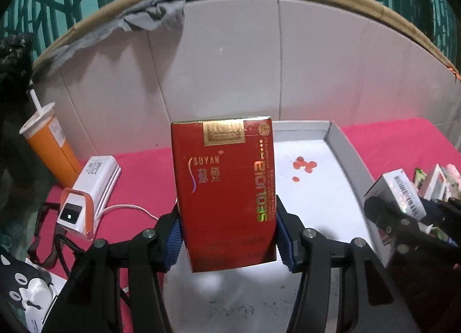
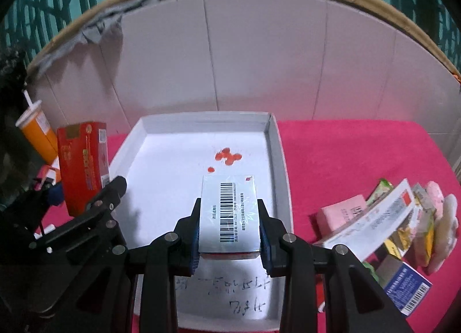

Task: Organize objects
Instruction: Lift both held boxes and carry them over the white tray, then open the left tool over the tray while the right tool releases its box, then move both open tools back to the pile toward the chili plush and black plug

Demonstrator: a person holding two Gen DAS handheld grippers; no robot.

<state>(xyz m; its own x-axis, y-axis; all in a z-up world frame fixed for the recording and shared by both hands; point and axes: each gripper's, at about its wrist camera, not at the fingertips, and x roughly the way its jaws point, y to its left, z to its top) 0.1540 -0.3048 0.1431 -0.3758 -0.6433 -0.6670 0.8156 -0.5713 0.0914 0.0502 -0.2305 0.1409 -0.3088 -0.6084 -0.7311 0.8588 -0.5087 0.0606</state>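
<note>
- Two hand-held grippers are seen over a white tray (image 2: 275, 143) that lies on a pink cloth (image 2: 360, 154).
- A red carton (image 1: 226, 189) marked "SUYAN" is clamped upright between the blue pads of the left gripper (image 1: 227, 235); the jaws are parted only by the carton's width, with both pads pressed on its lower sides.
- In the right wrist view, that red carton is seen raised at the tray's left edge, apart from the tray floor.
- A white box with a barcode (image 2: 229, 215) is gripped by the right gripper (image 2: 229, 232), its jaws closed tight on the box's two sides; the box is held over the tray's middle, barcode face up.
- Several small red blobs (image 2: 227, 155) are seen on the tray floor, just beyond the white box.
- Handwriting is seen on the tray's near part, below the right gripper.
- A heap of packets and boxes (image 2: 403, 217) is seen on the cloth to the tray's right, well apart from it.
- An orange cup with a straw (image 1: 47, 143) and a white power bank (image 1: 96, 181) are seen to the left of the tray.
</note>
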